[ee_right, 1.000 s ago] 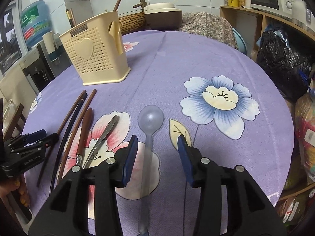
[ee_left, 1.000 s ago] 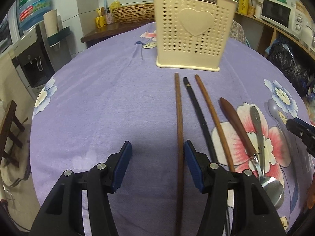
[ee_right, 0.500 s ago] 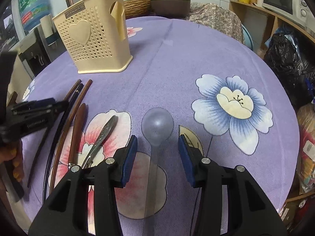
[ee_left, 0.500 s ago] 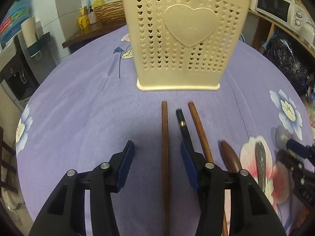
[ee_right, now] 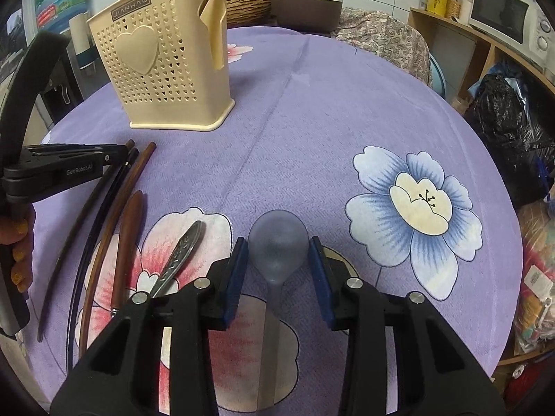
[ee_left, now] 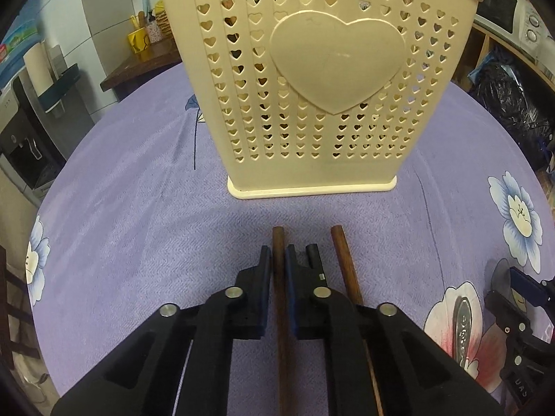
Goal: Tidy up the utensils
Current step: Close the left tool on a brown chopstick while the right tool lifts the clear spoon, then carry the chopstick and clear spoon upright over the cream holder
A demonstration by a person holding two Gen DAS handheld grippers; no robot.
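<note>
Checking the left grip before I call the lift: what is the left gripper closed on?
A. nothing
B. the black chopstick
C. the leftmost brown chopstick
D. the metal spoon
C: the left gripper has its pads pressed on the leftmost brown chopstick; the black chopstick lies just outside it.

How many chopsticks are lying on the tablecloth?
3, side by side before the cream holder: a dark brown chopstick in the left gripper, a black chopstick next, a reddish-brown chopstick beside it.
</note>
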